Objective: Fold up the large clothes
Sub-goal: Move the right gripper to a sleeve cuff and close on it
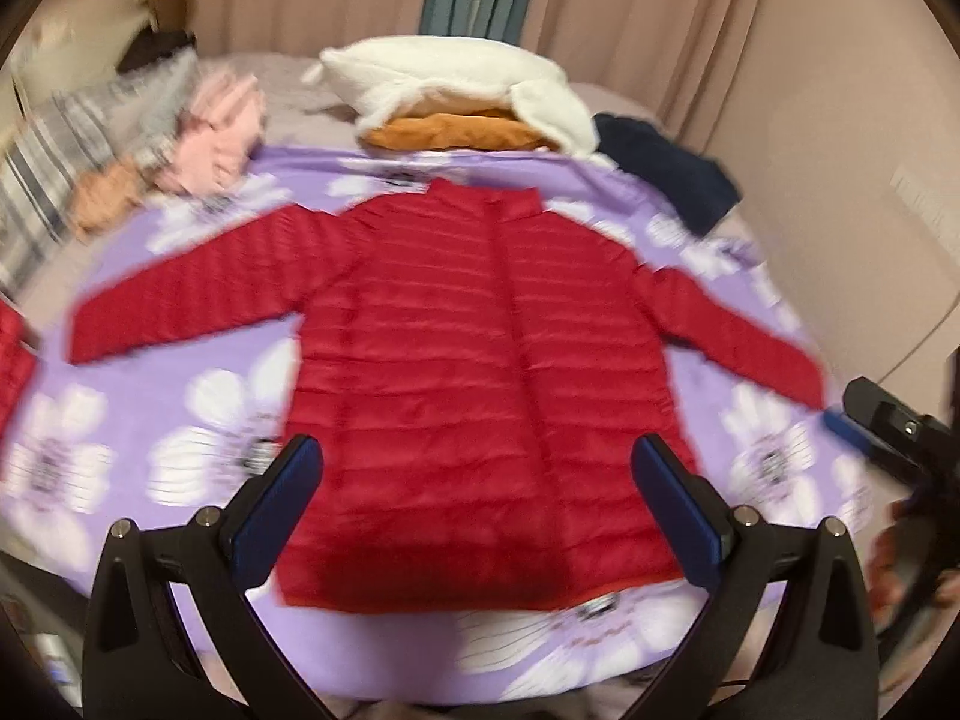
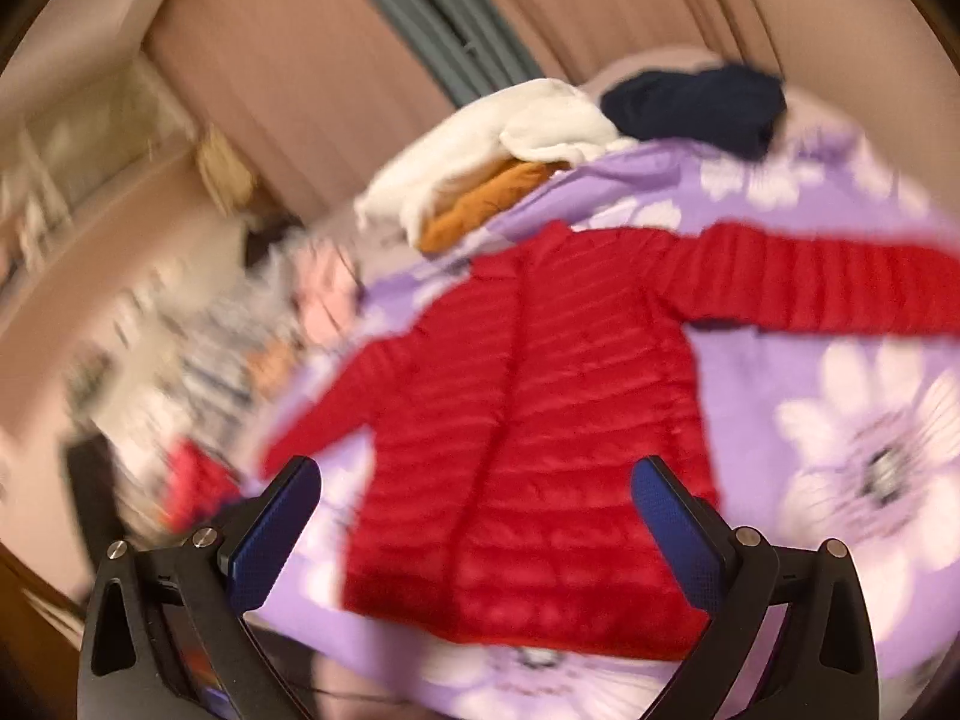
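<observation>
A red quilted jacket (image 1: 474, 360) lies flat on a purple flowered sheet (image 1: 198, 402), front up, collar at the far end and both sleeves spread out to the sides. My left gripper (image 1: 477, 468) hovers open above the jacket's near hem, nothing between its blue pads. In the right wrist view the same jacket (image 2: 540, 420) appears tilted, with the right gripper (image 2: 477, 489) open above its lower part and holding nothing. The right gripper's blue tip (image 1: 846, 429) also shows at the far right of the left wrist view, by the right sleeve's cuff. Both views are motion-blurred.
Piled at the bed's far end are a white fleece garment (image 1: 456, 84) over an orange one (image 1: 450, 132), a dark navy garment (image 1: 666, 174), and pink clothes (image 1: 216, 138) beside a striped pillow (image 1: 66, 150). Another red item (image 1: 12, 360) lies at the left edge. Curtains hang behind.
</observation>
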`<state>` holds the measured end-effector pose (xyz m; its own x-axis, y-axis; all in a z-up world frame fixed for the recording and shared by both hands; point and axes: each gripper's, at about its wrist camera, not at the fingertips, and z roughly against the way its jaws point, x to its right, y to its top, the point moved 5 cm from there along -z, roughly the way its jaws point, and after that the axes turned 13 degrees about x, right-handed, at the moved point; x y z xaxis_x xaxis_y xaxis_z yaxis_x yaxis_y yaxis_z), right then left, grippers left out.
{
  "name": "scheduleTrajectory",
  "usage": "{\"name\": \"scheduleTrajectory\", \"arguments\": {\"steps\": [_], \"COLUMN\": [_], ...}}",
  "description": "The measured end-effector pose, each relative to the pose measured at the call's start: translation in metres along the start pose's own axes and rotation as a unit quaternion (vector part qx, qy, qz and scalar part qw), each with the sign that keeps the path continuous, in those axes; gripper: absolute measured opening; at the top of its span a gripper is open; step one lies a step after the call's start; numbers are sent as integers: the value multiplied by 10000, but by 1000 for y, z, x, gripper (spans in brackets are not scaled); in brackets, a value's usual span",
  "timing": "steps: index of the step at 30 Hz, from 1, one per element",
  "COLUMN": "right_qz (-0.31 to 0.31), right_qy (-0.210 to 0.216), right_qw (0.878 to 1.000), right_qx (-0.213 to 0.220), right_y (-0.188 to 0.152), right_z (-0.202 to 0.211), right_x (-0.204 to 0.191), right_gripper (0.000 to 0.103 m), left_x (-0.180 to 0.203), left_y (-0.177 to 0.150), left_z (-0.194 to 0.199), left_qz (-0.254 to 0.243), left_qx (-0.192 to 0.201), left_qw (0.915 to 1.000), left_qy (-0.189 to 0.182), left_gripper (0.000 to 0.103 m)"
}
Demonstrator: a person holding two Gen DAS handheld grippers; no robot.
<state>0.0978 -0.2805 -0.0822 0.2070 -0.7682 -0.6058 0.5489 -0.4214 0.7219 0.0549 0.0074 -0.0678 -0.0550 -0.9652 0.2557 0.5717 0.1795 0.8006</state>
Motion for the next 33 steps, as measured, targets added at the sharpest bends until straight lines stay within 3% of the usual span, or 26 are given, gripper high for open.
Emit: {"name": "scheduleTrajectory", "arguments": {"steps": [3,5,10,12,16,21,29,33], "right_qz": [-656,-839,-1104,-1456,-2072,-2220,-2360,-2750], "right_qy": [86,29,-694,-986,-1430,-2088,-2321,-2351], "right_qw": [9974,9952,9904,9823,9625,9444,9267,9029], "right_qx": [302,502,469,652,1015,1232,1781,2319], "right_y": [2,3,3,9,25,46,64,77], "right_z": [-4,-7,-16,-15,-10,-20,-32,-20], "right_x": [38,64,137,173,231,284,317,339], "right_gripper": [102,102,102,102,102,102,102,102], "left_x": [-10,-14,-11,-8,-10,-18,-17,-11], "left_y": [-10,-17,-22,-20,-20,-23,-22,-18], "left_z": [-24,-40,-60,-70,-87,-108,-127,-130], "left_qz": [544,643,780,841,822,841,690,560], "left_qx": [-146,-266,-360,-421,-585,-789,-1001,-1036], "left_qw": [9977,9967,9938,9919,9922,9919,9919,9926], "left_qy": [-383,-424,-710,-852,-732,-525,-354,-308], "left_gripper": [103,103,103,103,103,103,103,103]}}
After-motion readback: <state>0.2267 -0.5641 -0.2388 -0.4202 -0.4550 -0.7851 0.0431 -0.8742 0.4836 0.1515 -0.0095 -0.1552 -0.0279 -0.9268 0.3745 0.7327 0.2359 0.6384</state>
